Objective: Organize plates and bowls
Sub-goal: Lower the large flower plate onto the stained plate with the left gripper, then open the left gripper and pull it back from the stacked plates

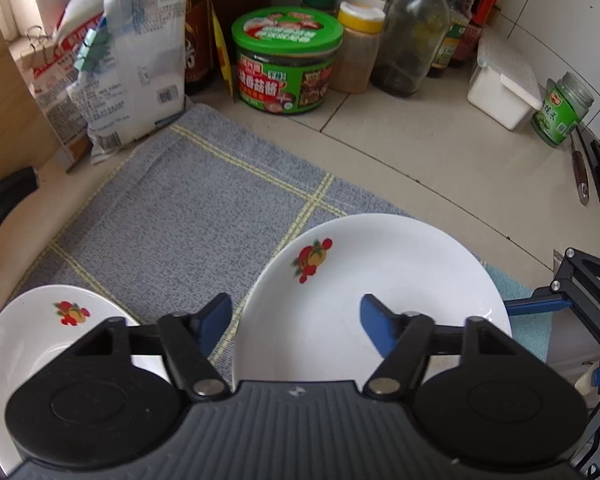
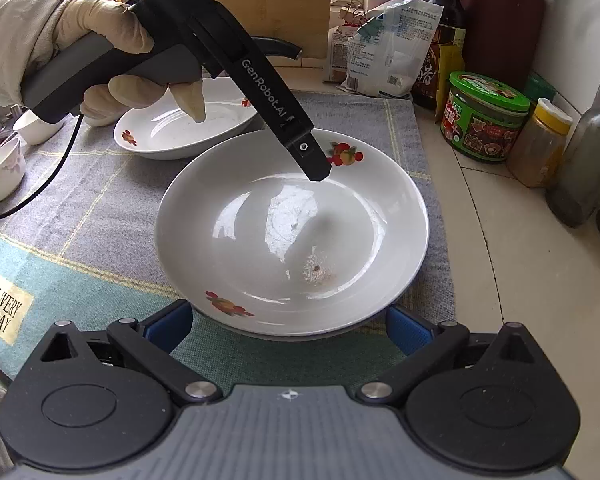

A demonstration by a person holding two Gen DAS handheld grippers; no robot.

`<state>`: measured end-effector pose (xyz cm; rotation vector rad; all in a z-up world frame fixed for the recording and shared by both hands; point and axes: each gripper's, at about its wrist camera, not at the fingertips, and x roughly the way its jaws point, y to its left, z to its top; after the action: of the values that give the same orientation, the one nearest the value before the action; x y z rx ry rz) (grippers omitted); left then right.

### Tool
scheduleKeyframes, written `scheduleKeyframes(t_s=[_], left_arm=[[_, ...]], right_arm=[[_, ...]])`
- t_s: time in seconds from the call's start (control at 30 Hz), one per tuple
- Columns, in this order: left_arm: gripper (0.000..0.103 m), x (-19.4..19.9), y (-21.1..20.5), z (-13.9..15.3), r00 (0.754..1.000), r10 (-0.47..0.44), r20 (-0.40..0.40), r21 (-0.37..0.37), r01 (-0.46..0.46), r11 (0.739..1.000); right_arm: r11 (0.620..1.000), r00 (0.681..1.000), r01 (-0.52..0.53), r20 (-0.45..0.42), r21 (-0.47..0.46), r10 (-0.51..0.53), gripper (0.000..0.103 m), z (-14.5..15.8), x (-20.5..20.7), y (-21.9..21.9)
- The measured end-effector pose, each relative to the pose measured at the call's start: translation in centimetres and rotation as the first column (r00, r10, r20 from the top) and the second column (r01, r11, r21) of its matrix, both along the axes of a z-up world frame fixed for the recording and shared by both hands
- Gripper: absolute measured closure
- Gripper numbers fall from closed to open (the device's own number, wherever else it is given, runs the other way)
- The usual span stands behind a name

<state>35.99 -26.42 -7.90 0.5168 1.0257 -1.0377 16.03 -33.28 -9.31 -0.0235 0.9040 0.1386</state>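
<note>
While a grey checked cloth covers most of the tiled counter, the biggest dish on it is a white plate with fruit prints on its rim, lying flat near the cloth's right edge. Behind it and to the left in the right wrist view sits a second, shallower white dish, close beside the plate; whether the two rims touch cannot be told. The left gripper, held in a gloved hand, hangs over the plate's far side with its blue pads parted and nothing pressed between them; one pad is over the cloth, the other over the plate's inside. The right gripper sits at the plate's near rim, jaws spread wide to either side of it, pads clear of the china. Along the back stand a green-lidded tub, a yellow-capped jar and a small white cup at the cloth's left.
</note>
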Motion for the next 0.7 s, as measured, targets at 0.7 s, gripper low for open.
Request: scheduleKeyframes(t_s=[0.7], left_arm=[[0.008,-7.7,7.6,4.4,0.949,0.174,0.265,-0.126,-0.145,0.981]], right_arm=[[0.997,0.996,0.067,0.067,-0.023,-0.065,0.000,1.5,-2.1,0.5]])
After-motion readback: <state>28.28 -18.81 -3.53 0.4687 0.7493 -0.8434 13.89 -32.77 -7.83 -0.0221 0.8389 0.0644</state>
